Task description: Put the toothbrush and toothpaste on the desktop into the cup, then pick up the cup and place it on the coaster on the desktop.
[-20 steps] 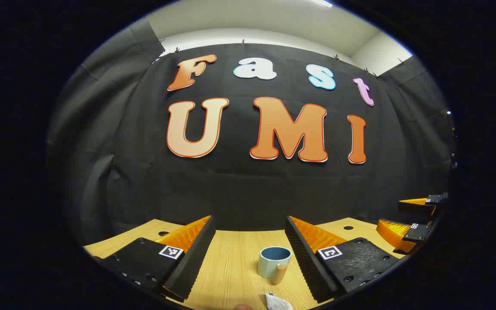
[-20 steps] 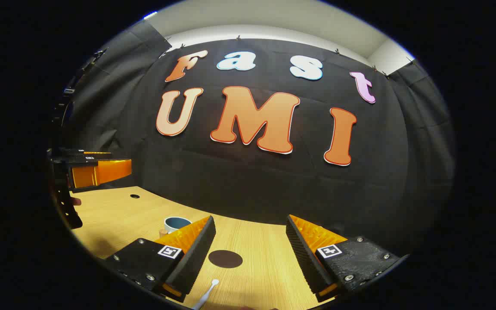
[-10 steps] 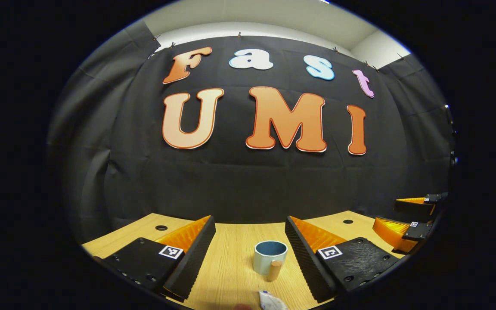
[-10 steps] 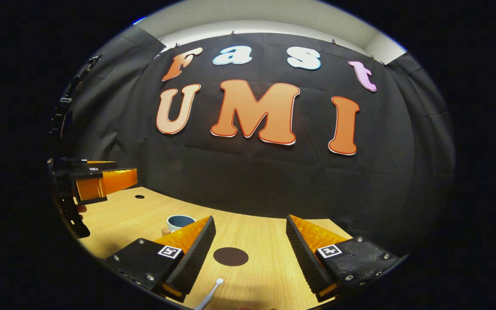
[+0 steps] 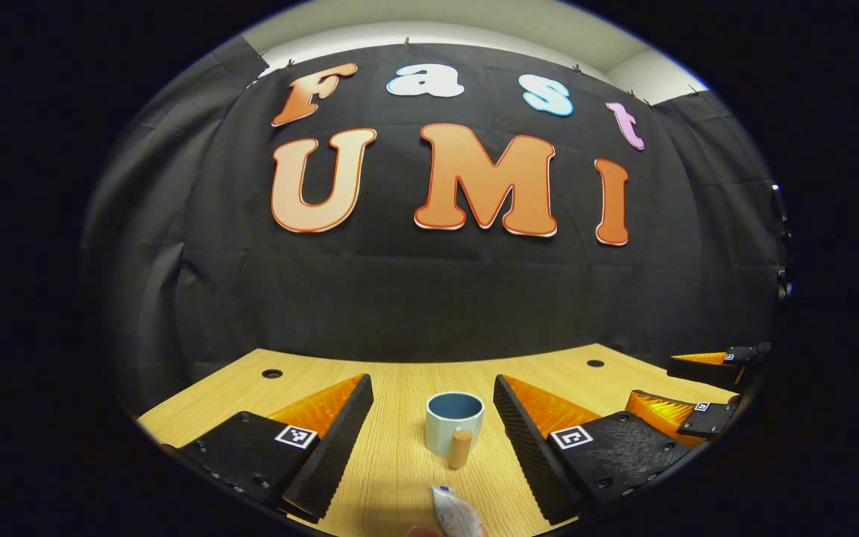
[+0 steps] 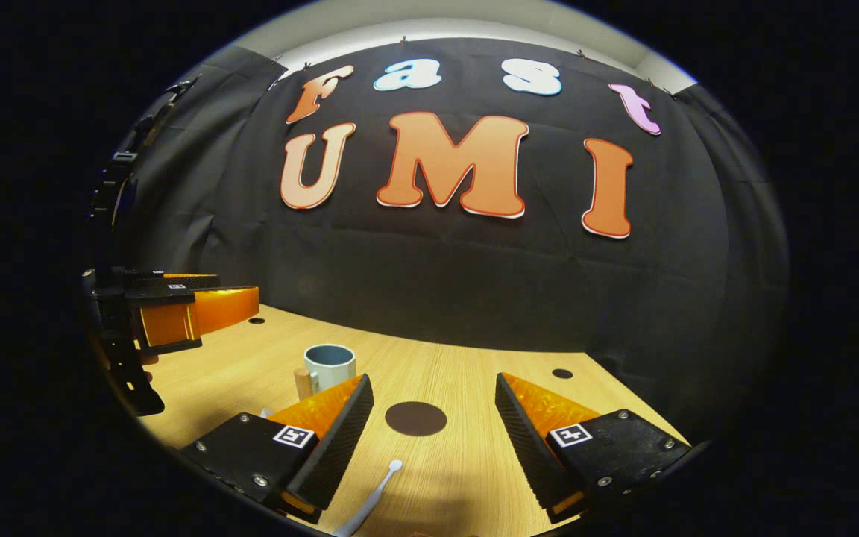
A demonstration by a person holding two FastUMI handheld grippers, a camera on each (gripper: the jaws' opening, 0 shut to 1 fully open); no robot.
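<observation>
On the wooden bench (image 5: 400, 462) stands a pale blue cup (image 5: 453, 422), upright, with its round wooden handle turned to the near side. The left gripper (image 5: 433, 418) hangs above the bench with its fingers wide apart, and the cup sits between them, a bit farther off. The toothpaste (image 5: 455, 517) lies just near of the cup, at the bottom edge. The right gripper (image 6: 433, 418) is wide apart too and holds nothing. Between its fingers lies the white toothbrush (image 6: 373, 498), and farther off is the dark round coaster (image 6: 415, 418). Left of the coaster is the cup (image 6: 329, 365).
</observation>
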